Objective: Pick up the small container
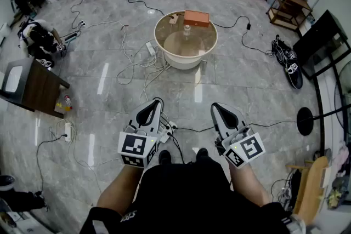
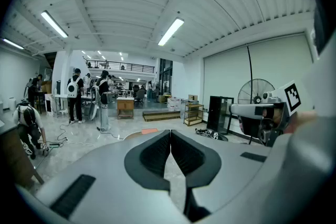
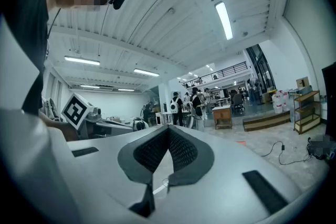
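While both grippers hang close to the person's body at the near edge, the task stands at its opening approach. The left gripper (image 1: 154, 102) has its fingers (image 2: 155, 152) clenched on nothing; the right gripper (image 1: 218, 108) likewise keeps its fingers (image 3: 181, 150) pressed together, empty. Far ahead on the floor (image 1: 109, 82) stands a round worktop (image 1: 176, 47) carrying an orange box (image 1: 196, 18) and, just near of it, what is probably the small container (image 1: 187, 28), too small to tell. Next, I judge, the person must walk forward, release one gripper's fingers and reach over the rim.
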Demonstrator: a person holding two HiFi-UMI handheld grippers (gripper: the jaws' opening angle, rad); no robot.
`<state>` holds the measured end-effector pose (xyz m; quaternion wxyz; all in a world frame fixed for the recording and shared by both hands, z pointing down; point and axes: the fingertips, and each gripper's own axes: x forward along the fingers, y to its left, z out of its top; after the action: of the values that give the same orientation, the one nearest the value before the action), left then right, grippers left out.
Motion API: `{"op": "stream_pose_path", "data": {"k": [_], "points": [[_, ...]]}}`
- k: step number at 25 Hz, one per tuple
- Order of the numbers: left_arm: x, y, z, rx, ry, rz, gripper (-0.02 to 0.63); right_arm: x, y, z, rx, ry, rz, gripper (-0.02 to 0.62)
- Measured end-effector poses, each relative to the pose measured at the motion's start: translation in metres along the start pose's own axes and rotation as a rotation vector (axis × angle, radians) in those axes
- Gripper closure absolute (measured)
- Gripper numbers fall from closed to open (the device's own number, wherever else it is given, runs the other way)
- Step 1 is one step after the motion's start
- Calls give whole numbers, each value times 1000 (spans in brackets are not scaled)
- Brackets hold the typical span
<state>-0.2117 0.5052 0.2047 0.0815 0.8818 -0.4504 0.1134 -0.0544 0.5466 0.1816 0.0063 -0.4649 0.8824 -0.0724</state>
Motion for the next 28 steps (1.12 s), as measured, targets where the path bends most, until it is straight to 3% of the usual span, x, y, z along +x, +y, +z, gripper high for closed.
{"op": "stream_pose_path", "data": {"k": [5, 12, 19, 28], "points": [[-7, 25, 0, 11, -2, 15, 586, 11, 21, 4, -5, 18, 4, 584], [3, 4, -1, 3, 14, -5, 586, -13, -1, 4, -4, 36, -34, 584], [28, -46, 10, 33, 27, -6, 586, -53, -51, 8, 48, -5, -42, 583], [57, -133, 24, 3, -3, 27, 586, -131, -113, 10, 30, -9, -25, 581]]}}
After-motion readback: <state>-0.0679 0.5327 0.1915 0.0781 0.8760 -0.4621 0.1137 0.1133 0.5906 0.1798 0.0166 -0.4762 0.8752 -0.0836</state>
